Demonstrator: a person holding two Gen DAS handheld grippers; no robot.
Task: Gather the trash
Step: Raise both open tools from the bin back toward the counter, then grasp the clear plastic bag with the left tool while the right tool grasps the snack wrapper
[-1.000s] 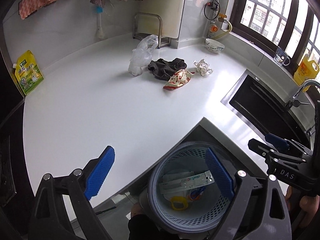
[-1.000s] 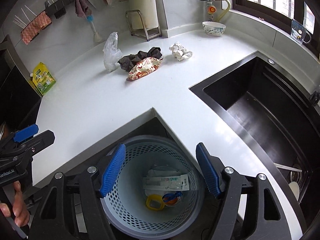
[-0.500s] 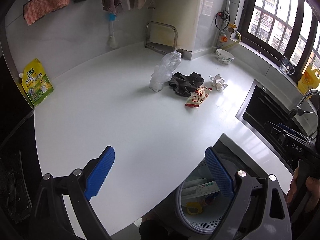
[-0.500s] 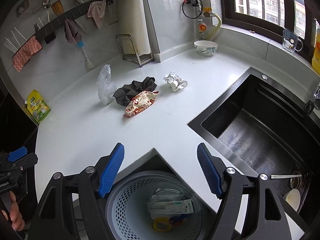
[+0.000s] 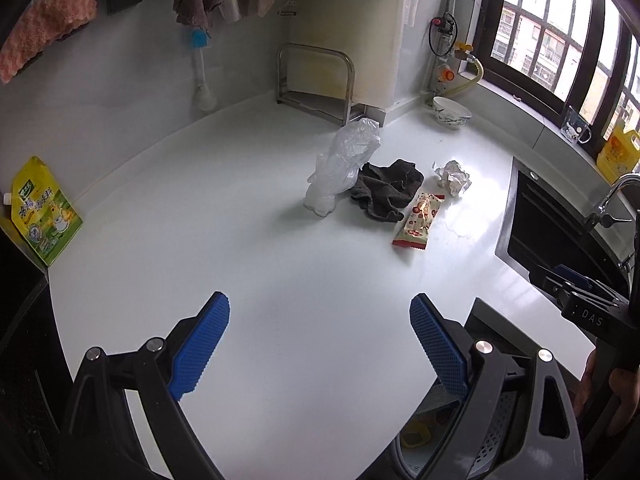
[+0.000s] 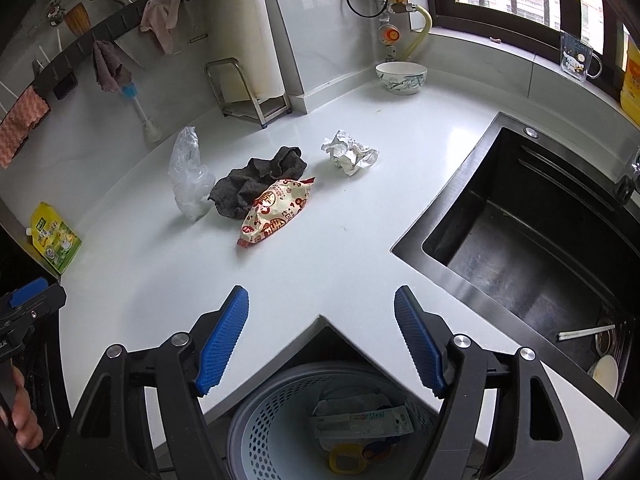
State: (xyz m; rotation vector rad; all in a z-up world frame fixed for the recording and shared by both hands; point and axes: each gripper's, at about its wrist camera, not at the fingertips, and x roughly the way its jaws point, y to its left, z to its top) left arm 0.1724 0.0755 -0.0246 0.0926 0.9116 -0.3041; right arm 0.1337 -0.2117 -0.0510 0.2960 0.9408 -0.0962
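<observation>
On the white counter (image 5: 240, 264) lie a clear plastic bag (image 5: 340, 168) (image 6: 188, 176), a dark cloth (image 5: 386, 190) (image 6: 256, 182), a red-and-cream snack wrapper (image 5: 418, 220) (image 6: 276, 210) and a crumpled paper ball (image 5: 454, 176) (image 6: 350, 152). Below the counter's inner corner stands a grey perforated bin (image 6: 276, 420) (image 5: 492, 440) holding a flat packet and small scraps. My left gripper (image 5: 320, 340) hovers open over bare counter, well short of the trash. My right gripper (image 6: 320, 336) is open above the counter corner and bin, nothing between its blue pads.
A black sink (image 6: 540, 240) (image 5: 560, 220) lies to the right, with chopsticks by its drain. At the back stand a bowl (image 6: 401, 77), a metal rack (image 6: 248, 92) and hanging cloths. A yellow-green pouch (image 5: 42, 212) leans at the far left. A hand (image 6: 20, 412) grips the left tool.
Both grippers have drawn away from the bin toward the counter; the bin has slid to the bottom of each view and the trash pile looks nearer. Both stay open and empty.
</observation>
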